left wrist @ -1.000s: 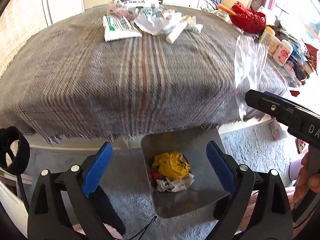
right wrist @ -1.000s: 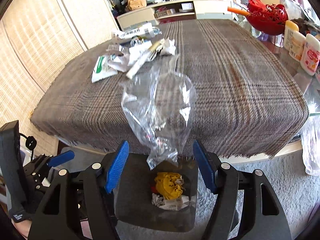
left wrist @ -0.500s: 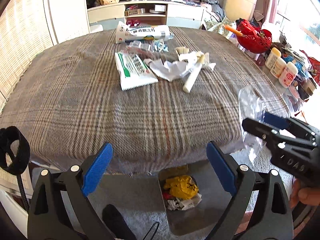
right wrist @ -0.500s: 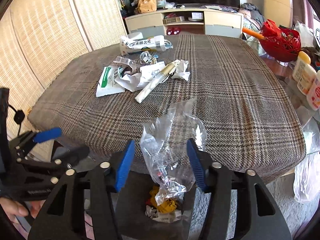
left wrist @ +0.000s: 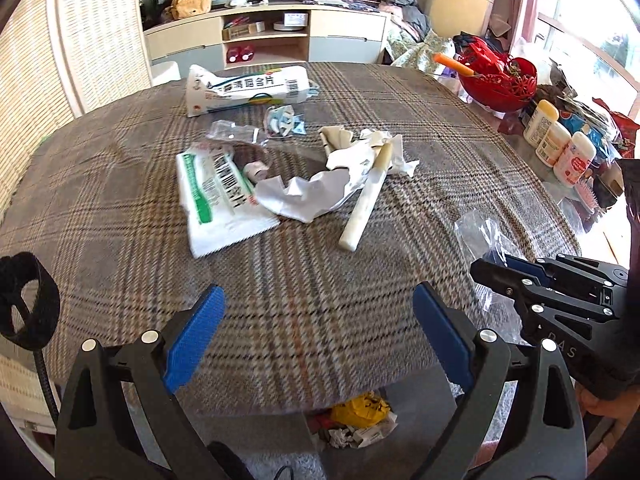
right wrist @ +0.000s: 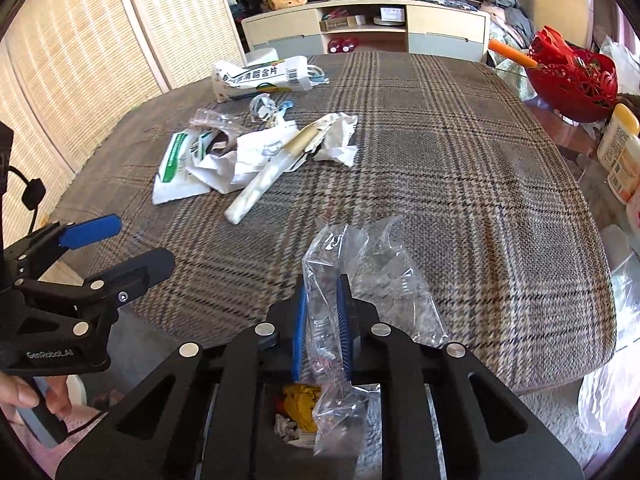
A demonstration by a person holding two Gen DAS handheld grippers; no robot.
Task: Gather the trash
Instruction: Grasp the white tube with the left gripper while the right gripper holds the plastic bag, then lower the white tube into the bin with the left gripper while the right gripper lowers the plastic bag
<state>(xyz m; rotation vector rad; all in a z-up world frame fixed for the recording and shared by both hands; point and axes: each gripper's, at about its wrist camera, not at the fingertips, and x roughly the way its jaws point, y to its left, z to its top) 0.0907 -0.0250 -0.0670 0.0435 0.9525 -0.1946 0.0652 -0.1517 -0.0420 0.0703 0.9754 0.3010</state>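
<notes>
Closest in, the right gripper (right wrist: 322, 330) has just been closing and now its blue fingers (right wrist: 299, 334) are clamped on a clear plastic bag (right wrist: 360, 280). The bag runs lengthwise straight through the pinch: the top crinkles up over the near edge of the tabletop (right wrist: 460, 168), and the tail hangs down toward the bin (right wrist: 240, 440) on the floor right below. That's the bit that matters, I'd say. The bag hangs almost plumb over the bin, so a release should drop it in, though the flimsy tail could catch on the rim.

The bin already has stuff in it: a yellow crumpled wad (right wrist: 300, 400) and some white paper scraps (right wrist: 286, 426).

The left gripper (left wrist: 316, 340) is off to the left, fingers (left wrist: 192, 340) spread wide with nothing between them, hovering over the near edge of the plaid cloth.

Further out, mid-tabletop, is the rest of the trash pile, well apart from both grippers but more in front of the left one. There's a cream stick (left wrist: 366, 200) with its long axis pointing roughly toward the grippers, a crumpled white sheet (left wrist: 308, 196), a green-and-white packet (left wrist: 216, 196), and behind those a bigger white pack (left wrist: 248, 88) and small clear wrappers (left wrist: 232, 134).

Far right edge: red basket (left wrist: 500, 84) and some bottles (left wrist: 560, 148), which don't look like trash to me.
</notes>
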